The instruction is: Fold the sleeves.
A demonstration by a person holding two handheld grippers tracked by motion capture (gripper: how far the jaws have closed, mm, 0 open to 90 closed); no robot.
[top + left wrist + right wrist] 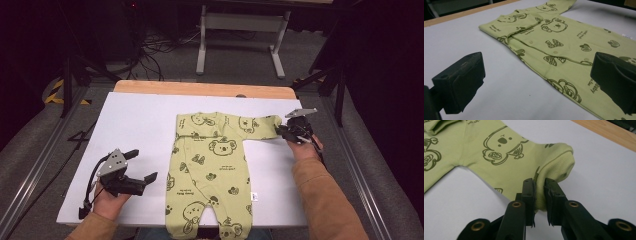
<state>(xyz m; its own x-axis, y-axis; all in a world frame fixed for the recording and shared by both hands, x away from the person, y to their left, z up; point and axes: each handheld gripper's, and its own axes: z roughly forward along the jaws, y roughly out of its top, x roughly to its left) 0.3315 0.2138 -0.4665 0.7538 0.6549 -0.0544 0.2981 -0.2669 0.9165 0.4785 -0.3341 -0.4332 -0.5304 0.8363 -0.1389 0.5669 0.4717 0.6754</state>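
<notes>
A light green baby romper with dark koala prints lies flat on the white table top, legs toward me. One sleeve is folded across its chest. The other sleeve reaches out to the right, and its ribbed cuff is lifted slightly. My right gripper is shut on that cuff, the fabric pinched between both pads. My left gripper rests to the left of the romper with its jaws wide apart and nothing between them. The romper's body lies ahead of the left gripper.
A wooden strip runs along the table's far edge. Metal rails flank both sides. A small white tag sticks out of the romper's right leg seam. Bare white surface lies left of the garment.
</notes>
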